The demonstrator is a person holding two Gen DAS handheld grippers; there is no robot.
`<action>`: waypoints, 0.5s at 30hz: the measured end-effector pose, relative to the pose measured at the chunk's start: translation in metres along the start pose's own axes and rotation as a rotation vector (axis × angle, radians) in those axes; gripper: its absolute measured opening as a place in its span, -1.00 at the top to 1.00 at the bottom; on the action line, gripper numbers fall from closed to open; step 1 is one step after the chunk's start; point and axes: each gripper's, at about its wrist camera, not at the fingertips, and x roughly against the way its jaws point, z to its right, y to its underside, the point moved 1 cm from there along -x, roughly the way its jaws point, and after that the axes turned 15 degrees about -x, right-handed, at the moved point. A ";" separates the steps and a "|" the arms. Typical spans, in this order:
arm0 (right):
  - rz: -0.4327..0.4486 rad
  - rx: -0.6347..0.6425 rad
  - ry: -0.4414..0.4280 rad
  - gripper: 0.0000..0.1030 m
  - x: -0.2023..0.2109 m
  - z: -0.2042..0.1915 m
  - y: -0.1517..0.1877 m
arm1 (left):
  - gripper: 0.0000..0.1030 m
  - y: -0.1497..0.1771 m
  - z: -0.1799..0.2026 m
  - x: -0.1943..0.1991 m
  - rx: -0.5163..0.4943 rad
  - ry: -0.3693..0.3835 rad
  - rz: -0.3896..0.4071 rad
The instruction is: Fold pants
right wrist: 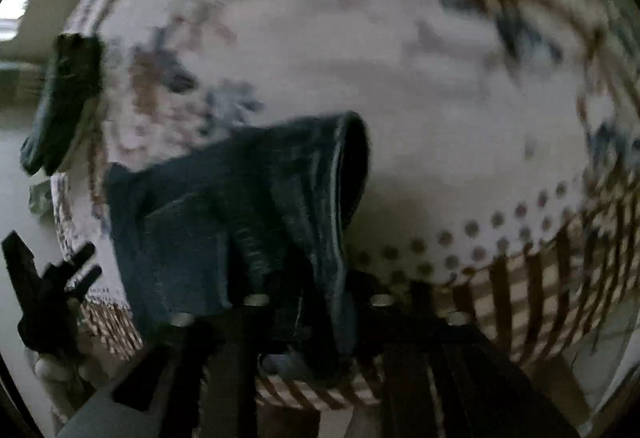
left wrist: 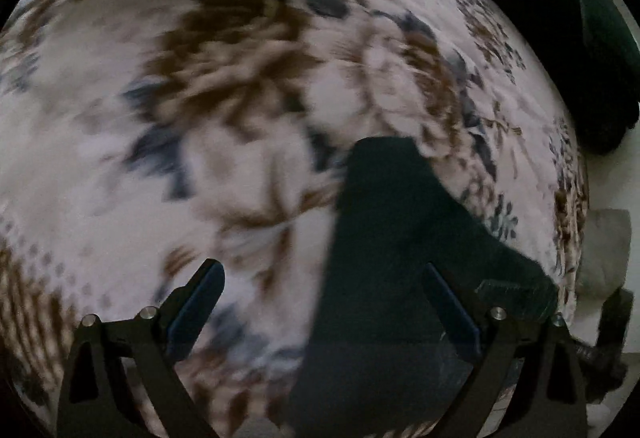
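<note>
While bunched, ribbed denim pants (right wrist: 248, 222) drape floral bedspread (right wrist: 400, 77).

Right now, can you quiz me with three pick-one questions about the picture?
1. Where do the jeans sit?
A. in a drawer
B. on a flowery bedspread
C. on a hanger

2. What colour are the jeans?
A. dark blue
B. red
C. yellow

3. How do the left gripper jaws stand?
A. shut tight
B. shut on a sock
C. wide apart

Answers:
1 B, as flowered and dotted cloth spreads all around them.
2 A, as the denim looks dark blue with paler streaks.
3 C, as a broad gap shows between the two fingers.
</note>
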 end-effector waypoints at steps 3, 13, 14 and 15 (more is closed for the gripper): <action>0.021 -0.046 -0.049 -0.24 0.003 0.010 0.000 | -0.95 -0.028 0.002 -0.029 0.010 0.025 -0.034; 0.000 -0.153 -0.086 -0.34 -0.040 0.033 -0.009 | 0.05 -0.042 -0.039 -0.064 0.159 0.254 -0.041; -0.012 -0.151 -0.093 -0.34 -0.038 0.032 -0.010 | -0.02 -0.042 -0.036 -0.057 0.139 0.255 -0.039; -0.024 -0.154 -0.109 -0.38 -0.036 0.033 -0.010 | -0.09 -0.041 -0.032 -0.053 0.114 0.261 -0.040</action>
